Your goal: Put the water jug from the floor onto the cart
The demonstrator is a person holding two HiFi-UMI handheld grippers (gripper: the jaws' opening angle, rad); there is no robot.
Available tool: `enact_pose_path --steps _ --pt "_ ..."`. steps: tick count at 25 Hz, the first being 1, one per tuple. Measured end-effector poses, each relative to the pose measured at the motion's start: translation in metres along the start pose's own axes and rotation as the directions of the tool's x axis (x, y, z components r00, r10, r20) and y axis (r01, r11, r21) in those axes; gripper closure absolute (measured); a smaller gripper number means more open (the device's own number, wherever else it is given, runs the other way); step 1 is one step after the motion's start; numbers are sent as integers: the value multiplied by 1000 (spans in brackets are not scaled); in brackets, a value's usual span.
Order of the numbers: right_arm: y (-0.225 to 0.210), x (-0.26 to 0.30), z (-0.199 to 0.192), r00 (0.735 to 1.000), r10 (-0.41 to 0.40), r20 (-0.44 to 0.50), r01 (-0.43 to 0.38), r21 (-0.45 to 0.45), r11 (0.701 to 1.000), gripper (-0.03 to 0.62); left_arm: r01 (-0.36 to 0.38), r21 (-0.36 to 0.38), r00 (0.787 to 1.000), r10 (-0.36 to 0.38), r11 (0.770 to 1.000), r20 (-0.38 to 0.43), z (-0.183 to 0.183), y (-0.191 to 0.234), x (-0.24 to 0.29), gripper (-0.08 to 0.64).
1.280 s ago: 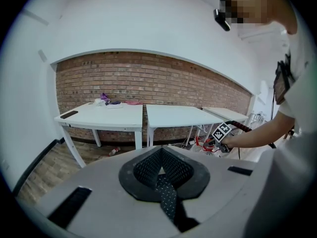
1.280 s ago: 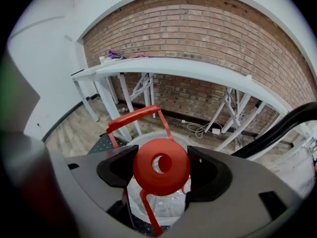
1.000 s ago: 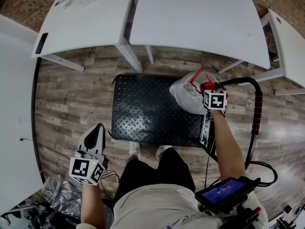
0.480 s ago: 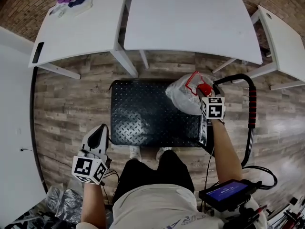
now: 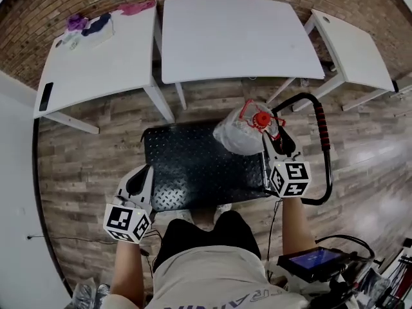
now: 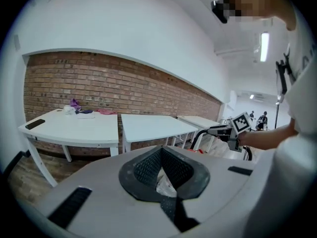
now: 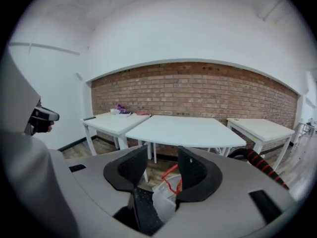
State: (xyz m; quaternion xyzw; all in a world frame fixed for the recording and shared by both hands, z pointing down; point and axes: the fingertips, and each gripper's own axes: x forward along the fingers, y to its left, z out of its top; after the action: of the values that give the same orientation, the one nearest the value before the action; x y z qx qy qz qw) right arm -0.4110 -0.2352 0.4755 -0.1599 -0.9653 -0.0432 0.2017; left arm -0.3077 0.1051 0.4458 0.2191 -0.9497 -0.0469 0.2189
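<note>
Since the water jug (image 5: 239,134) sat on the cart (image 5: 187,166), the right gripper (image 5: 277,144) had its empty jaws apart, just narrowing, while the left gripper (image 5: 143,176) idled with its jaws together.

Right gripper (image 5: 275,140) — jaws just narrowed, apart, nothing gripped between them — with red-capped water jug (image 5: 237,135) just ahead on black cart (image 5: 187,166), cart handle (image 5: 320,124) at its right, left gripper (image 5: 143,176) well off to its left, white tables (image 5: 225,37) beyond, wood floor (image 5: 90,159) beneath.
</note>
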Motion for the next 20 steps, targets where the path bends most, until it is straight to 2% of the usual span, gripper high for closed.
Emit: enact_pose_path --steps 2,4,10,15,20 --pt "14 -31 12 998 -50 45 50 12 999 452 48 6 999 -48 999 11 3 3 -5 560" --pt "27 -59 18 991 -103 82 102 22 995 497 98 17 995 -98 995 13 5 5 -9 560" --pt "60 -130 19 963 -236 129 231 50 972 523 257 91 966 -259 962 5 11 -9 -20 560" --pt "75 -177 24 944 -290 160 284 59 957 556 330 118 943 -334 937 11 16 -30 -25 560" --pt "80 -228 35 924 -325 204 309 105 945 586 385 143 921 -390 912 8 23 -63 -36 560"
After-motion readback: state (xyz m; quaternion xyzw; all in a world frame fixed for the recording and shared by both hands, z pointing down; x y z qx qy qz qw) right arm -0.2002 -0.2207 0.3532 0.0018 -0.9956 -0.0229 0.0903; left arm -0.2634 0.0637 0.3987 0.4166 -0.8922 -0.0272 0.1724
